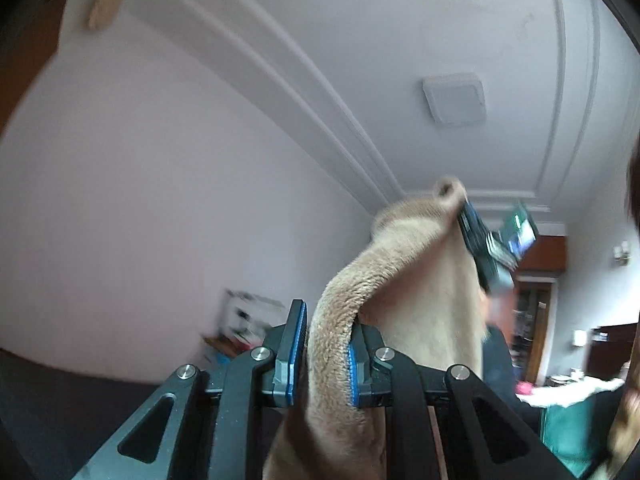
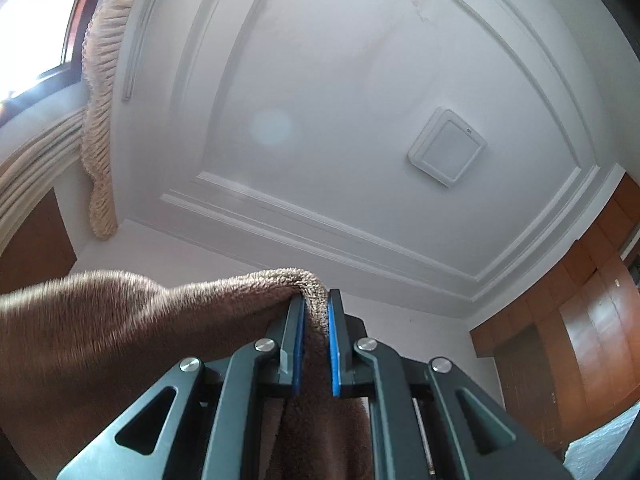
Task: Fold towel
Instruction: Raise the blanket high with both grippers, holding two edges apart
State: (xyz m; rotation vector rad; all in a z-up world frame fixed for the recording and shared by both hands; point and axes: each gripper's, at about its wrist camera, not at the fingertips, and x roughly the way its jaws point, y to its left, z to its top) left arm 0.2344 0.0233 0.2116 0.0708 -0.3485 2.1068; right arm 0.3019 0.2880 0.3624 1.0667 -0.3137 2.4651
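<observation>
Beneath ceiling lamp (image 2: 447, 147), both grippers clamp towel (image 2: 120, 312), curtain (image 2: 100, 120) beside

Open air up to the ceiling (image 2: 360, 80) — towel (image 1: 420, 280) stretched between grippers, wardrobe (image 2: 580, 320) perhaps near, rightward

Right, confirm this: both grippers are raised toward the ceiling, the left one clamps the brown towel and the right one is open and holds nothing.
One part is wrong. In the right wrist view the right gripper is not open: its blue pads are shut on the towel. The left gripper does clamp the towel, and both point at the ceiling.
</observation>
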